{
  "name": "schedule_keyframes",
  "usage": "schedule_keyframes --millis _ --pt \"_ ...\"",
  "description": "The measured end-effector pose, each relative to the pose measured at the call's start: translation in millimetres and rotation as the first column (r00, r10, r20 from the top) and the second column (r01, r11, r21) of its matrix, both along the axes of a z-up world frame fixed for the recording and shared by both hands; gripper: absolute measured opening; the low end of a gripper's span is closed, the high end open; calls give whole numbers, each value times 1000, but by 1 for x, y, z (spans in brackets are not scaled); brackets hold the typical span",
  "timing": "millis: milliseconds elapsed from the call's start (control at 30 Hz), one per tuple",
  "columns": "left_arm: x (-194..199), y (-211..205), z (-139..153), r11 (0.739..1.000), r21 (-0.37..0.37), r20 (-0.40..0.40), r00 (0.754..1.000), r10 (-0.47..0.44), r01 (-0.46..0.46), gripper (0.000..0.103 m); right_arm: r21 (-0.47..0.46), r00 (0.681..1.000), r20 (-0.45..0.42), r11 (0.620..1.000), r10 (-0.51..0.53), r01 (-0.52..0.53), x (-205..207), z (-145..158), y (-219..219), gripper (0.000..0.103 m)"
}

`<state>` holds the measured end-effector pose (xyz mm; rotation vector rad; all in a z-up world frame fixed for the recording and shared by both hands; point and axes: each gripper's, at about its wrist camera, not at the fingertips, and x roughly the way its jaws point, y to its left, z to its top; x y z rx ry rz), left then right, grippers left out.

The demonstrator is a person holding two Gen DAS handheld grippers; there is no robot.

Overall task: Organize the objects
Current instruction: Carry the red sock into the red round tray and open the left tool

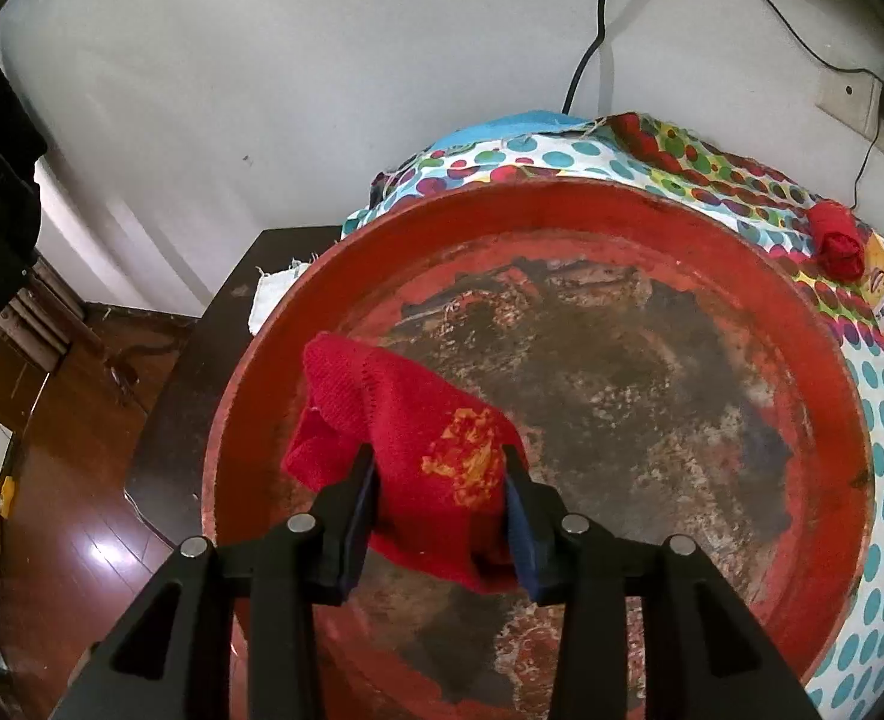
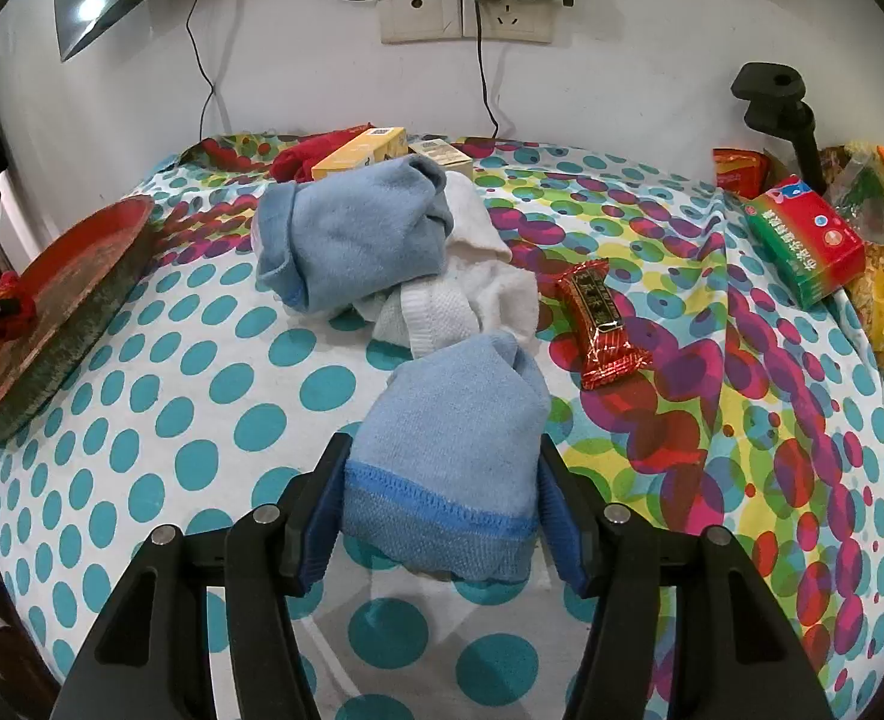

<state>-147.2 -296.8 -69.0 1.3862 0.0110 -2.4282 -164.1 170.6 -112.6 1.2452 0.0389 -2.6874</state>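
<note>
So here's my view right now. The big round red tray (image 1: 562, 396) with the worn, scuffed bottom sits at the left end of the bench, partly on the polka-dot cloth (image 2: 201, 420). Nothing is lying on its floor that I can see. My left hand-held gripper (image 1: 442, 474) hangs over the tray's near-left side, angled steeply down, with a red sock (image 1: 417, 450) between the jaws. The sock has a gold/yellow emblem on it and is bunched up, one end flopping out to the left. The left jaw looks pressed against the fabric, but whether the right one still bites I honestly cannot tell, so I can't say if it's clamped or already let go.

The right hand-held gripper (image 2: 442, 486) also points downward, over the near part of the cloth, and its jaws are closed on a light blue sock (image 2: 454, 456) at the cuff end, with a darker blue stitched band running across between the pads.

Farther back on the cloth there's another blue sock (image 2: 345, 240) folded over a white sock (image 2: 460, 300), touching it. A red snack wrapper (image 2: 601, 324) lies just to the right of those, a green and red box (image 2: 808, 240) is near the right edge, and a yellow box (image 2: 360, 159) sits by the wall next to another red sock (image 2: 309, 159).
</note>
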Motion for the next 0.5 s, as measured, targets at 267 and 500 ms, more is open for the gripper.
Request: schedule_keyframes --millis 267,500 --pt "5 6 1 999 -2 28 999 -42 42 54 36 1000 2 999 -4 4 0 -1 -6 56" --pt "29 22 31 1000 14 -52 998 -23 24 54 48 1000 3 999 -8 8 0 -1 -7 57"
